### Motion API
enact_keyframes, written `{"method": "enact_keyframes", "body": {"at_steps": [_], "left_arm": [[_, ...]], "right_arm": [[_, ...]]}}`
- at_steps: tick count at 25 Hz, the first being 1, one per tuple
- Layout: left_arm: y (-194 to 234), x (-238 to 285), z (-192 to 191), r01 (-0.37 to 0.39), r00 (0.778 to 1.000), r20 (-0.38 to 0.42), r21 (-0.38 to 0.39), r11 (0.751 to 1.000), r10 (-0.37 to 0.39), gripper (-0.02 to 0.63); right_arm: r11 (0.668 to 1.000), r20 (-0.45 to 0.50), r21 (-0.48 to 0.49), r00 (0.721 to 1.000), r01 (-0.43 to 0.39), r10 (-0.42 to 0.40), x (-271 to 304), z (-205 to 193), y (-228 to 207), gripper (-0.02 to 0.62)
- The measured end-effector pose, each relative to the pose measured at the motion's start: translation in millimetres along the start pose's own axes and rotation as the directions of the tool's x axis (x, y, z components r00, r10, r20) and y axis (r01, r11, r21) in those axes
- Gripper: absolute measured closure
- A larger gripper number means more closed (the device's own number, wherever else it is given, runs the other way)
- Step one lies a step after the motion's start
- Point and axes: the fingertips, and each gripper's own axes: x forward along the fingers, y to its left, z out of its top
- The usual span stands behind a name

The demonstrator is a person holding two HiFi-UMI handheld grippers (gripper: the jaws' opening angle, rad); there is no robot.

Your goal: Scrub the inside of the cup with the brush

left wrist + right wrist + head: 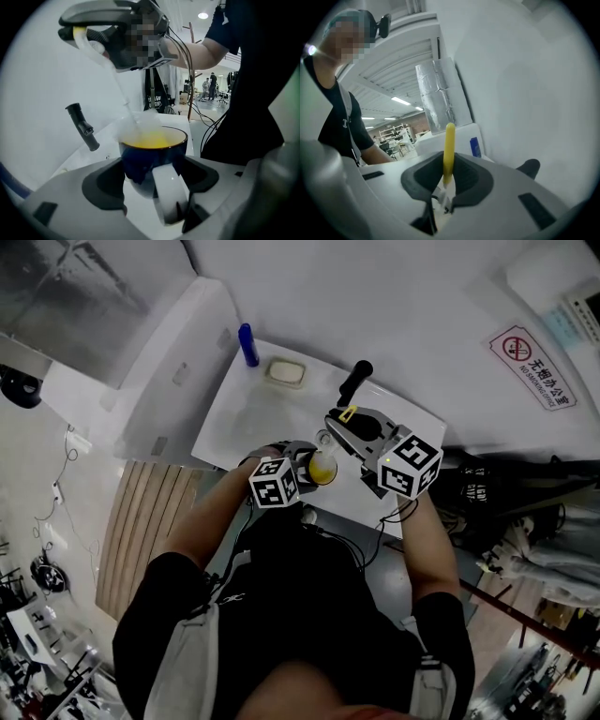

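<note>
A dark blue cup (pixel 152 161) with a yellow inside and a white handle (pixel 168 192) sits between the jaws of my left gripper (pixel 152 180), which is shut on it. In the head view the cup (pixel 322 468) is held over the white sink (pixel 244 418). My right gripper (pixel 446 185) is shut on the yellow handle of the brush (pixel 449 152). The brush's clear stem (pixel 105 65) slants down from the right gripper (pixel 352 432) into the cup, its white head (pixel 136 123) at the rim.
A black faucet (pixel 354 382) stands at the sink's back right. A blue bottle (pixel 247 344) and a soap bar (pixel 285 372) rest on the sink's far edge. A white wall lies behind, and a no-smoking sign (pixel 531 365) hangs at the right.
</note>
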Motion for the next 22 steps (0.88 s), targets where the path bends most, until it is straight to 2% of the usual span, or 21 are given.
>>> {"method": "enact_keyframes", "body": {"at_steps": [2,5,10,14,18,22], "left_arm": [[-6,-2,-1,0.012,1.000,0.005,0.012,1.000,-0.012,0.232],[-9,-4,0,0.021,0.999,0.035,-0.020,1.000,-0.020,0.232],[2,-8,-6,0.004,0.997,0.081,-0.126,0.992,0.006,0.232],[22,-10,-13,-0.017,0.993,0.112,-0.247,0.969,0.046,0.232],[38,-7,-21,-0.046,0.992,0.096,-0.314,0.948,0.080,0.232],[47,-3,-25,-0.056,0.995,0.061,-0.300,0.952,0.078,0.232]], "right_arm": [[0.999,-0.010,0.018,0.999,0.036,-0.036,-3,-7,-12,0.540],[0.994,-0.011,0.074,0.997,0.075,-0.074,-12,-14,-29,0.538],[0.968,-0.062,0.202,0.989,0.147,-0.137,-43,-40,-62,0.537],[0.937,-0.114,0.304,0.983,0.174,-0.145,-73,-66,-72,0.540],[0.945,-0.157,0.300,0.984,0.131,-0.086,-86,-81,-54,0.541],[0.964,-0.162,0.266,0.987,0.021,0.023,-86,-81,-21,0.541]]}}
